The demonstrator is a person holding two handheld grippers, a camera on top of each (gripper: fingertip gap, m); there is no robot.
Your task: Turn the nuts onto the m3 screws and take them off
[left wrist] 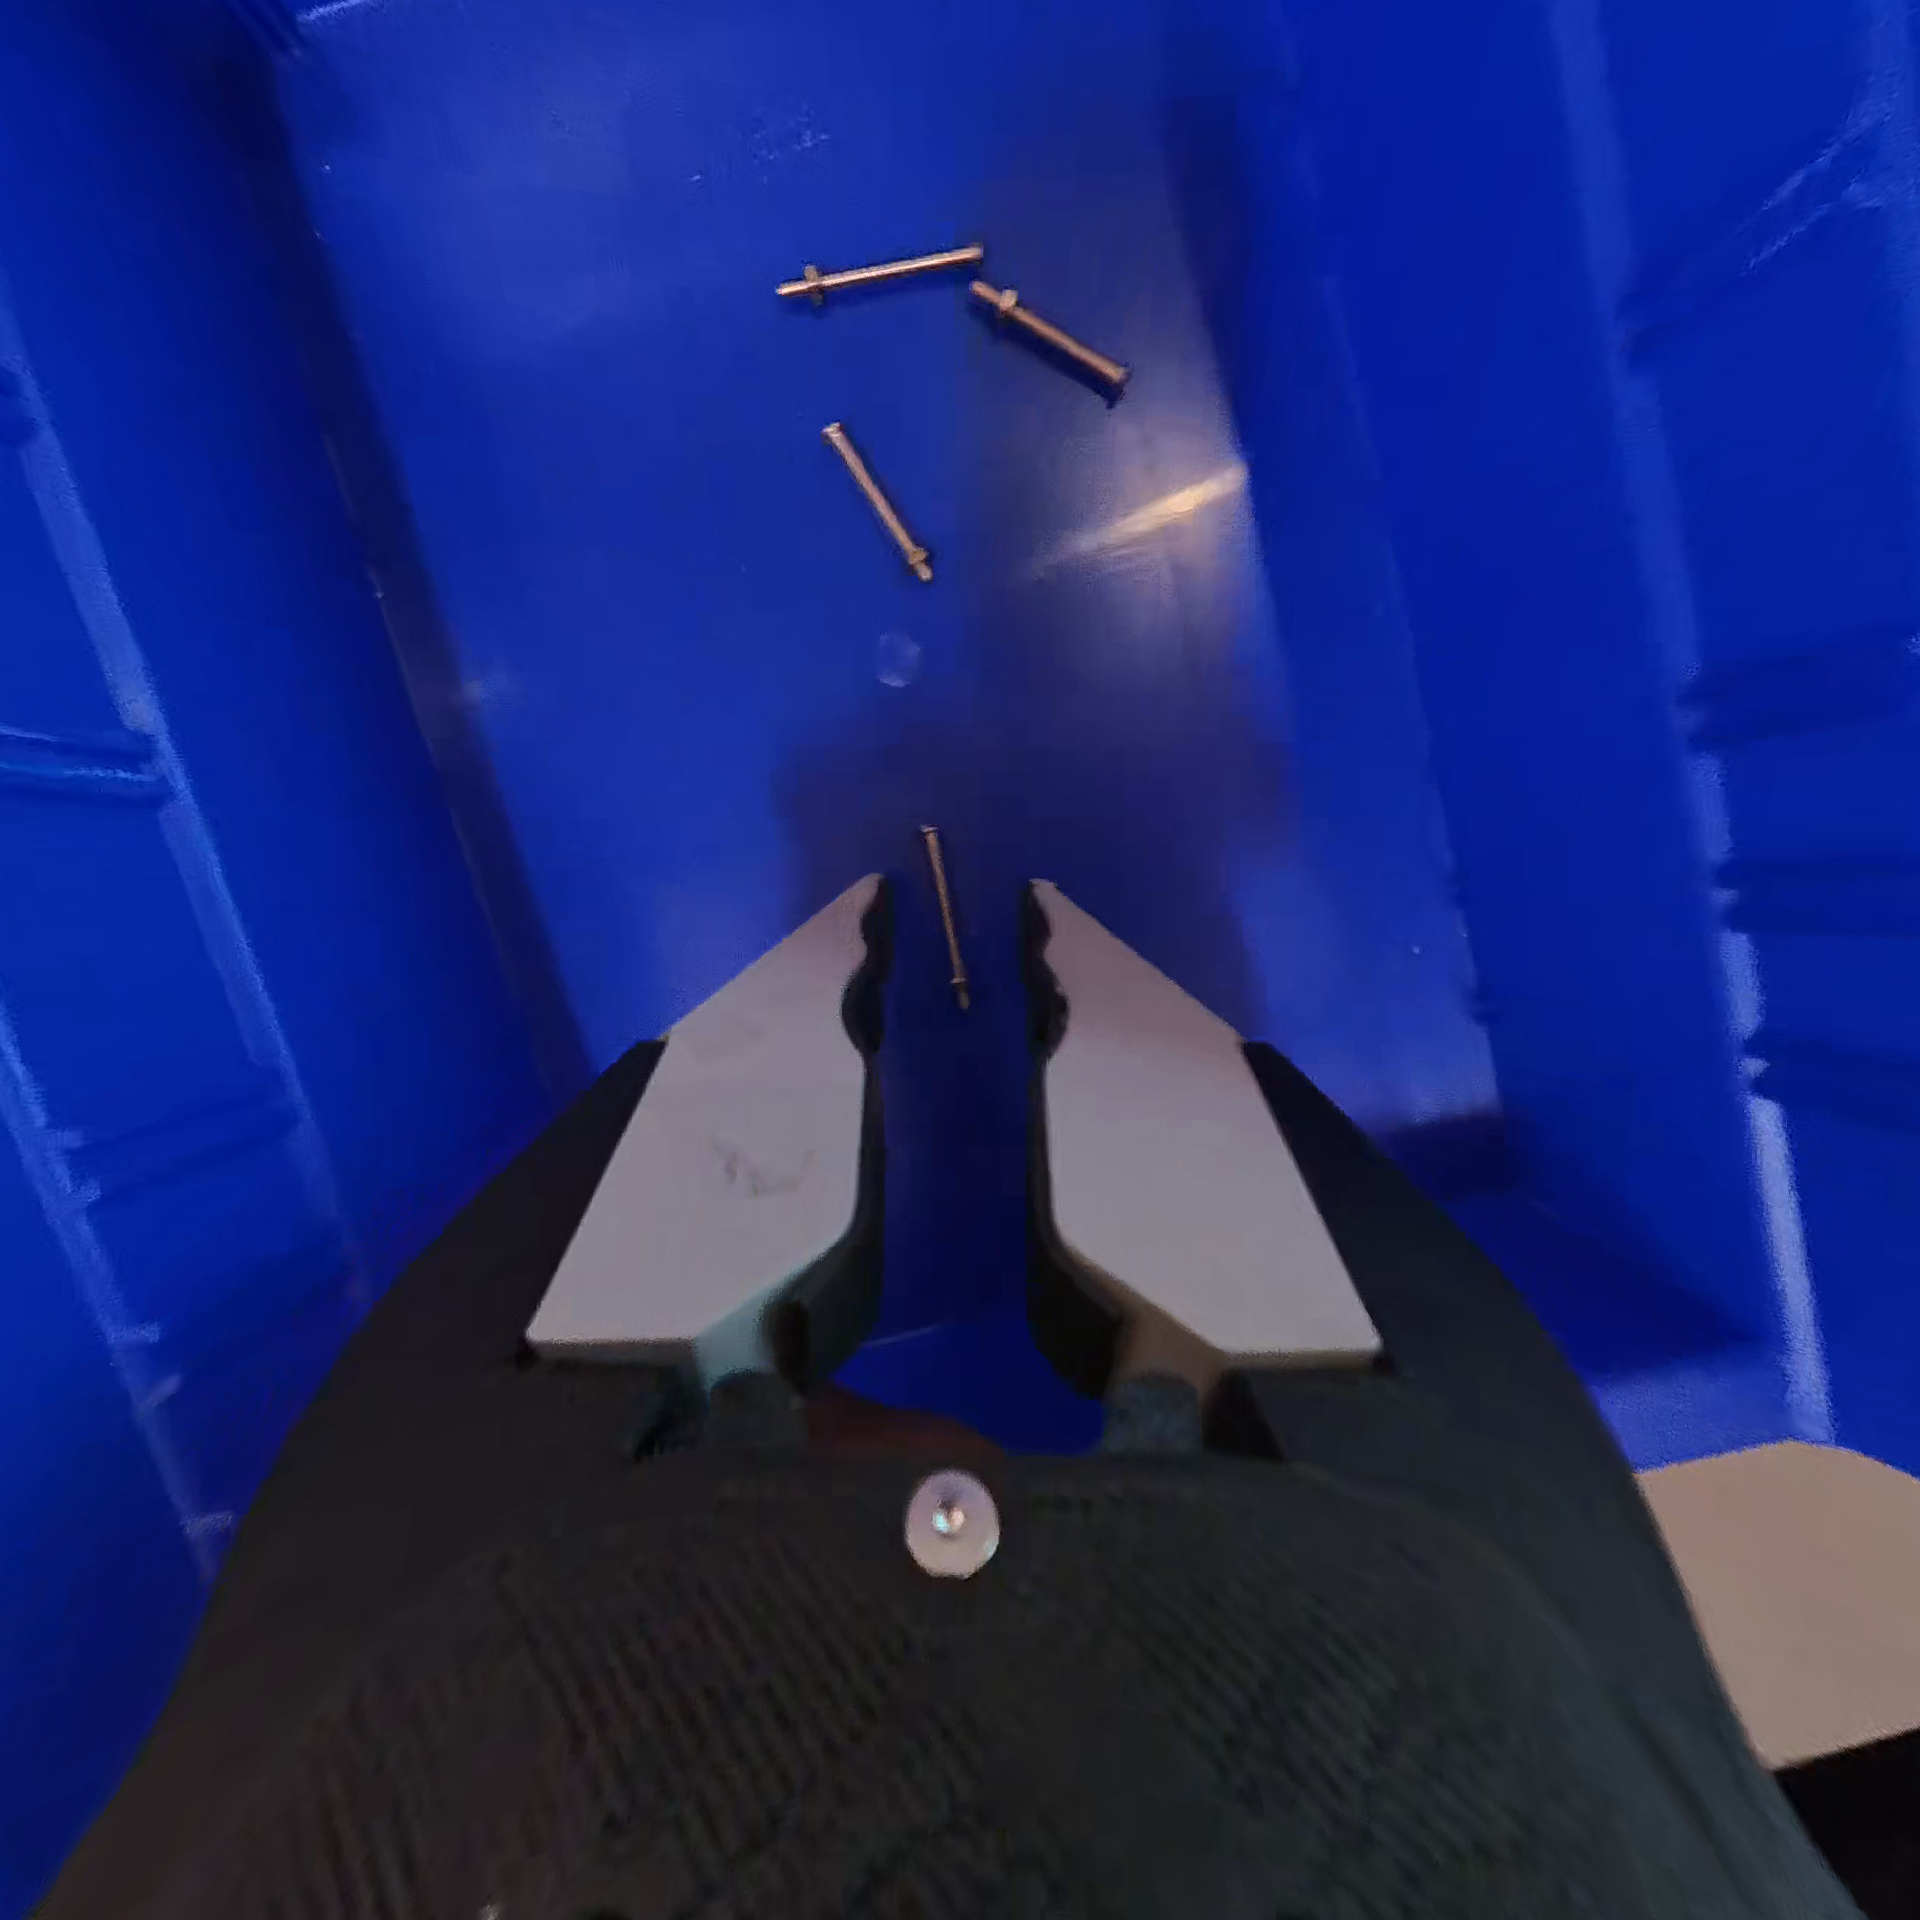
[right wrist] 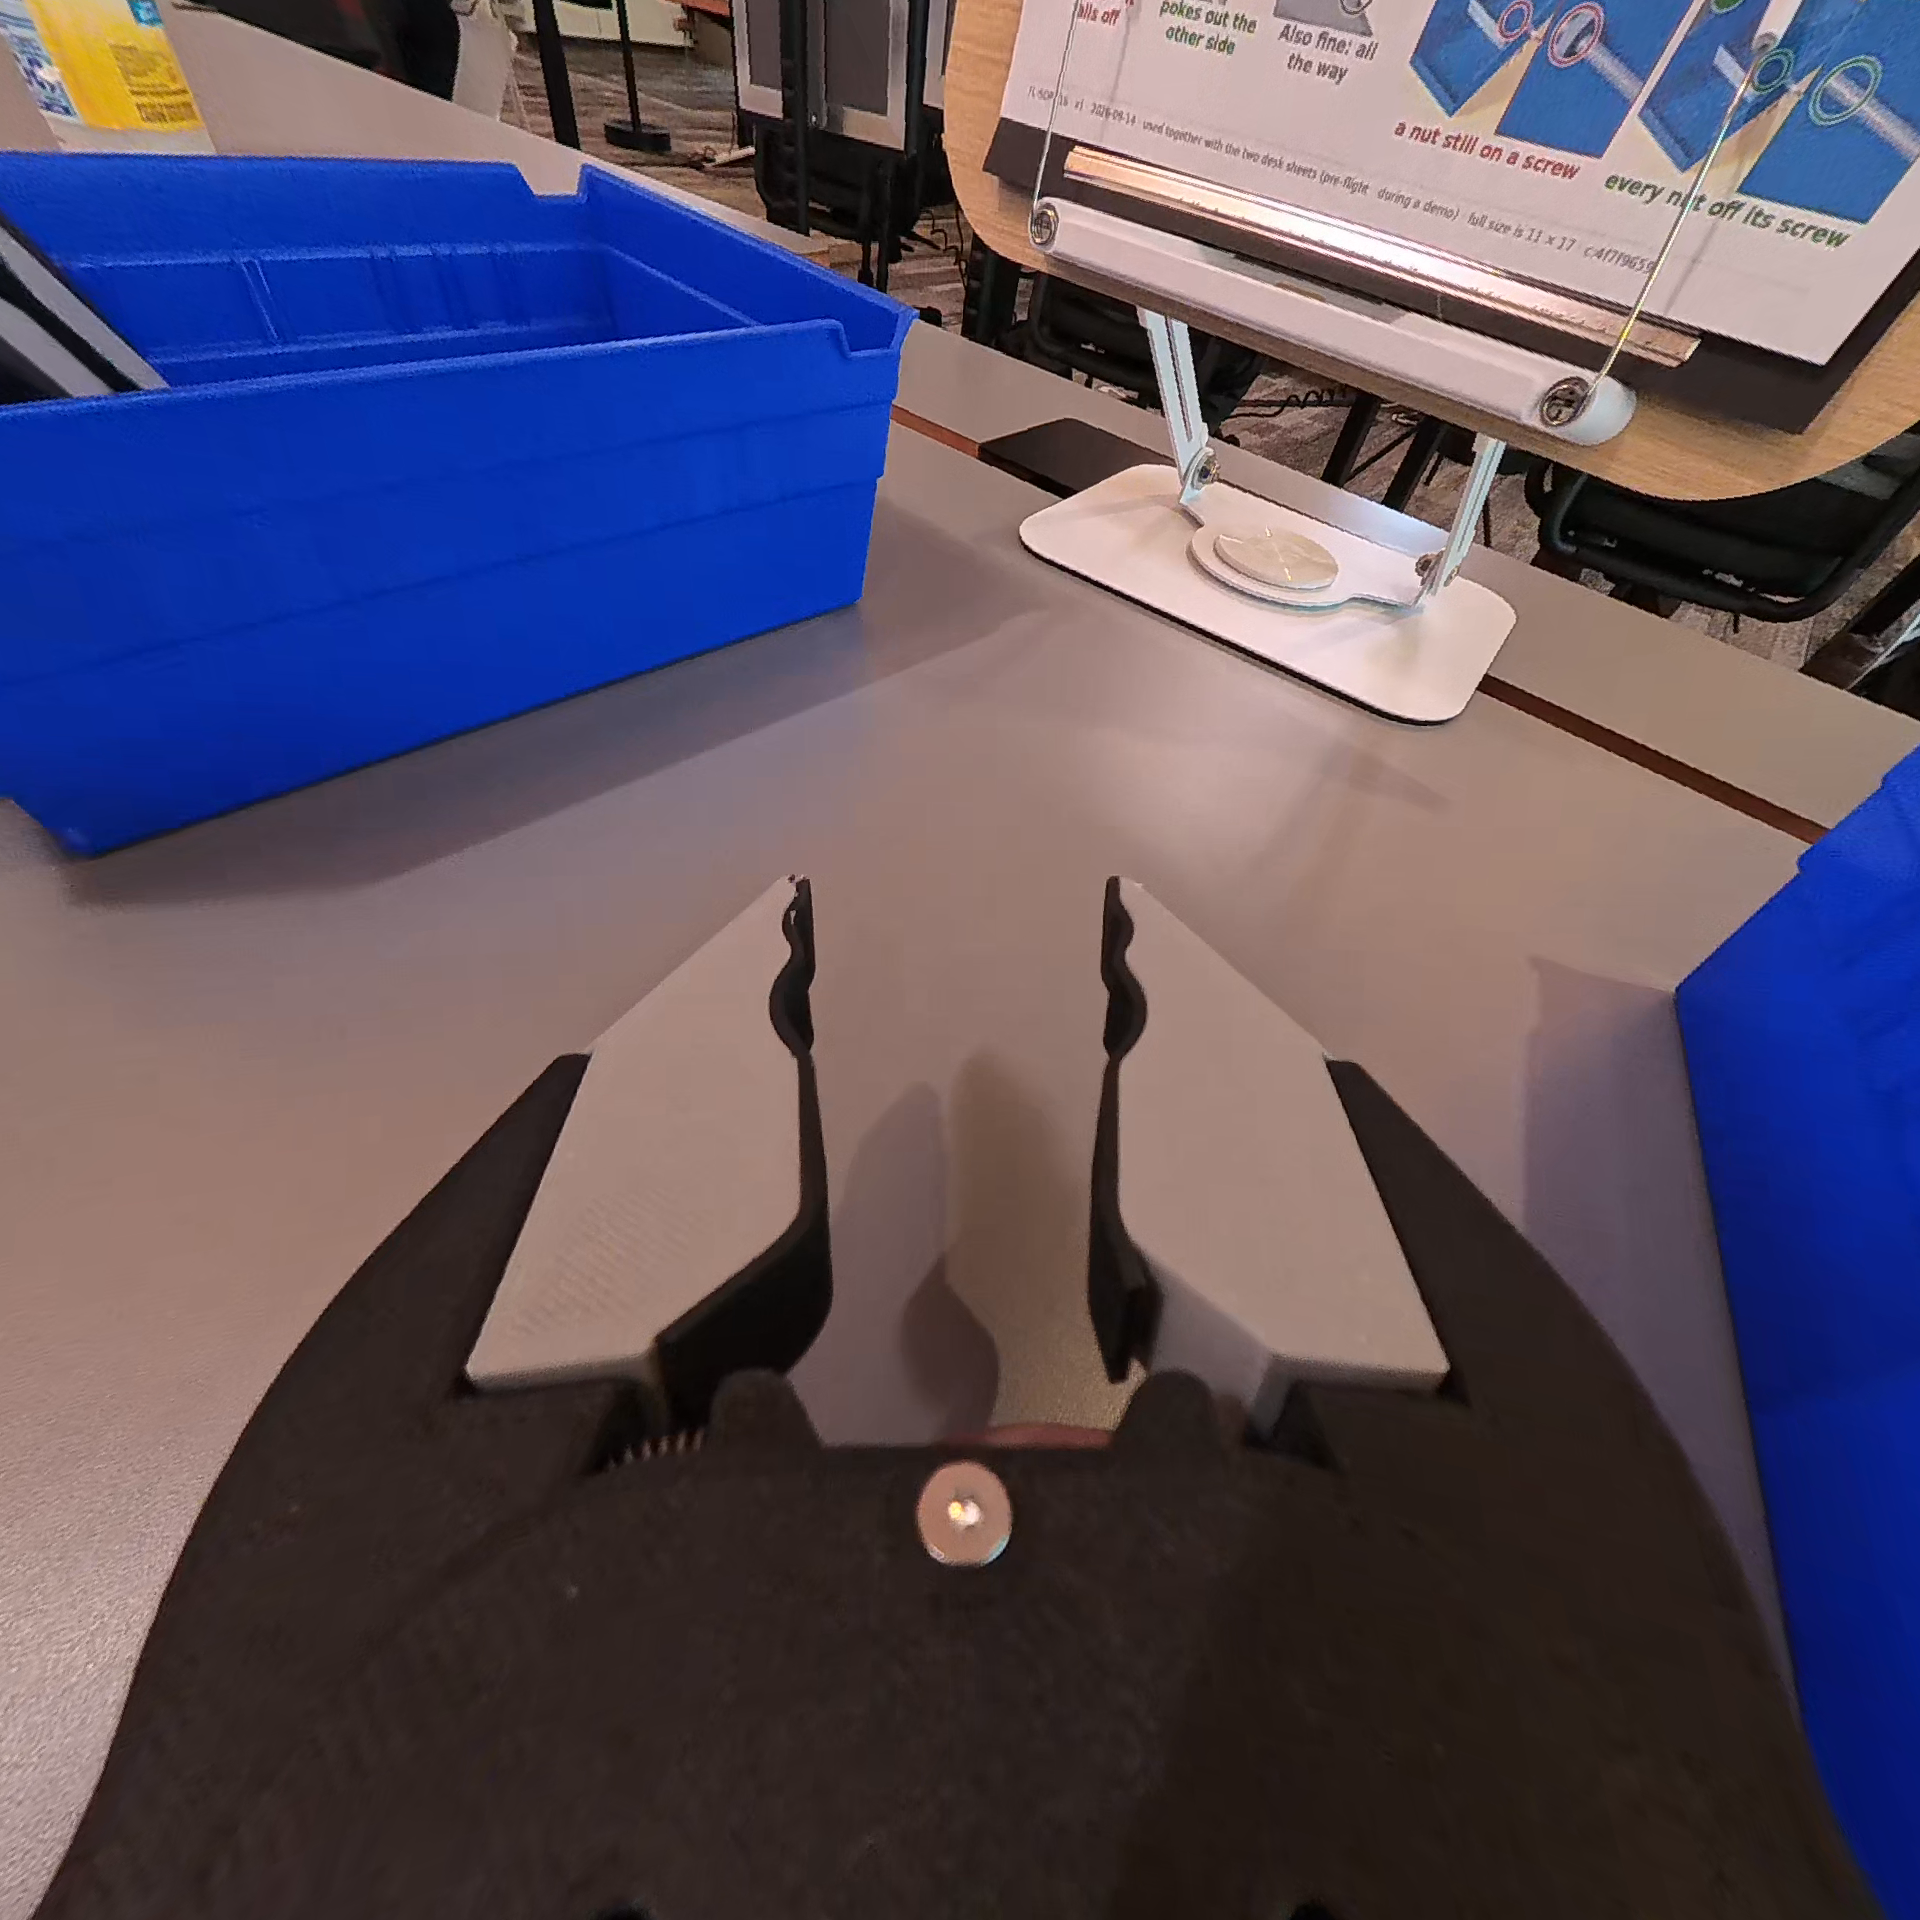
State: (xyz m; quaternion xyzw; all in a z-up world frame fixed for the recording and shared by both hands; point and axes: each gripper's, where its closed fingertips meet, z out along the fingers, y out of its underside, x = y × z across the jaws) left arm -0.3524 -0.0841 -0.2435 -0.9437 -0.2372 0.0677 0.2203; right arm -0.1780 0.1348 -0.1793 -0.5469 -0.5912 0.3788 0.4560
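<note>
Four thin metal screws lie on the blue plastic bin floor [left wrist: 623, 520]; nearest screw [left wrist: 945, 914] sits between the spread left gripper [left wrist: 956, 894], untouched and liable to skid; three nutted screws [left wrist: 878, 499] farther up; right gripper [right wrist: 956, 894] spread, empty, over grey bench [right wrist: 312, 1039].

Left gripper [left wrist: 956, 888] points steeply down, jaws narrowly parted; right gripper [right wrist: 956, 888] angles forward, jaws wider (2 fingers each).

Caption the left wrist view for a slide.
Open left gripper reaches into blue bin, straddling the nearest screw.
</note>
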